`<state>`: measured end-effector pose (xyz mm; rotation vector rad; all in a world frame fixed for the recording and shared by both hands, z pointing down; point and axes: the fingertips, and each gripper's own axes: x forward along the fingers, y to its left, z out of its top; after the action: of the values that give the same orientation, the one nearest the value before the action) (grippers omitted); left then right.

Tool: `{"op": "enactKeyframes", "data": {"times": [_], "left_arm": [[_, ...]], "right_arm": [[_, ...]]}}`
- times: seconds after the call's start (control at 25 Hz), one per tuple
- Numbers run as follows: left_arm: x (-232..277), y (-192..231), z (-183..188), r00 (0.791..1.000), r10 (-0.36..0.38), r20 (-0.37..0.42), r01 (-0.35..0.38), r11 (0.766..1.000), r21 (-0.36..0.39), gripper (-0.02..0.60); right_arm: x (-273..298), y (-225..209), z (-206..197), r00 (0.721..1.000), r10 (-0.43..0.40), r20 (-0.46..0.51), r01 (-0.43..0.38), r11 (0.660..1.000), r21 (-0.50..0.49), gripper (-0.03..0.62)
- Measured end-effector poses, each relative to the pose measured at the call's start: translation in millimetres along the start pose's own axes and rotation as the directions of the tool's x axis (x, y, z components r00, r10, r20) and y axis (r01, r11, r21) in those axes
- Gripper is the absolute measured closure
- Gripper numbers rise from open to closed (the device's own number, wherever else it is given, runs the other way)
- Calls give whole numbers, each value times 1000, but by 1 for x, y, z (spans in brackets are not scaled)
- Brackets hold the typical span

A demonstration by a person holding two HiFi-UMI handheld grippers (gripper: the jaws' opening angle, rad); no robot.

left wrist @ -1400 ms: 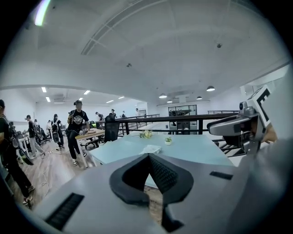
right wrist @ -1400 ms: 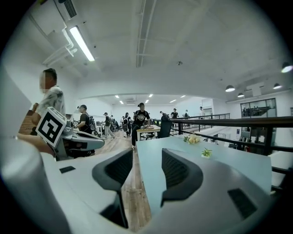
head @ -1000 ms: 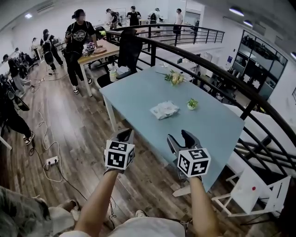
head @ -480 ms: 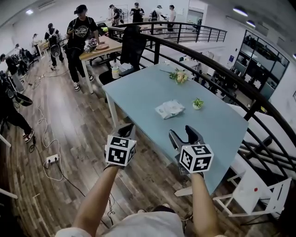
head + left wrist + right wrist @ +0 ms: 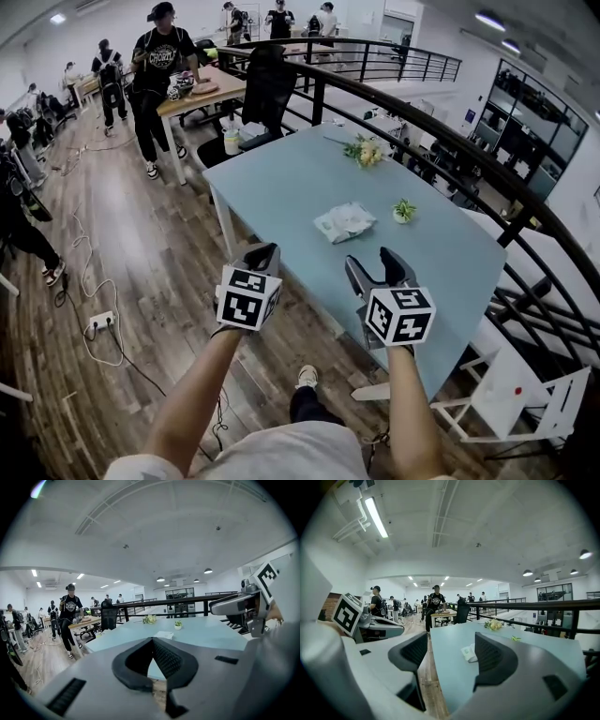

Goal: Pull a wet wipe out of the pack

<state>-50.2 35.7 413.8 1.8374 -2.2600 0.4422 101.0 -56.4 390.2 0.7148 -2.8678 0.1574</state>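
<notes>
My wet wipe pack (image 5: 344, 222) lies flat near the middle of the pale blue tabletop (image 5: 281, 178). It is a crinkled whitish pouch with a small potted plant (image 5: 404, 209) near it and a bunch of flowers (image 5: 361, 152) further back. I am standing off the near edge, so both tongs are well apart from the pack and it is untouched. My left tongs (image 5: 261, 255) are together at the tips with nothing between them. My right tongs (image 5: 372, 262) are opening, spread wide and empty, and the pack shows only in the distance through their gap. I judge the pack to be light and soft, with slippery film that dents easily, so it would likely slide or lift off the tabletop if I tugged a wipe with one hand alone. I would pin the body of the pouch with the left tongs at an end away from the dispensing opening, and take the wipe with the right. The wipe should be limp, damp and thin, liable to tear or drag the next sheet out with it. So I'd pinch a good fold close to the opening and pull steadily upward. From here I cannot tell where the flap sits or whether it is lifted.
</notes>
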Motion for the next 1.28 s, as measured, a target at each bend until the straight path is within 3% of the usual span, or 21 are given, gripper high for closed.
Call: {"op": "enactKeyframes", "data": {"times": [0.88, 1.28], "left_arm": [[170, 54, 62, 999, 2, -43, -2, 1000, 5, 589], [243, 50, 73, 998, -33, -59, 34, 999, 26, 589]], "right_arm": [[152, -106, 36, 999, 4, -52, -3, 1000, 23, 296], [197, -150, 36, 998, 4, -64, -2, 999, 34, 298]]}}
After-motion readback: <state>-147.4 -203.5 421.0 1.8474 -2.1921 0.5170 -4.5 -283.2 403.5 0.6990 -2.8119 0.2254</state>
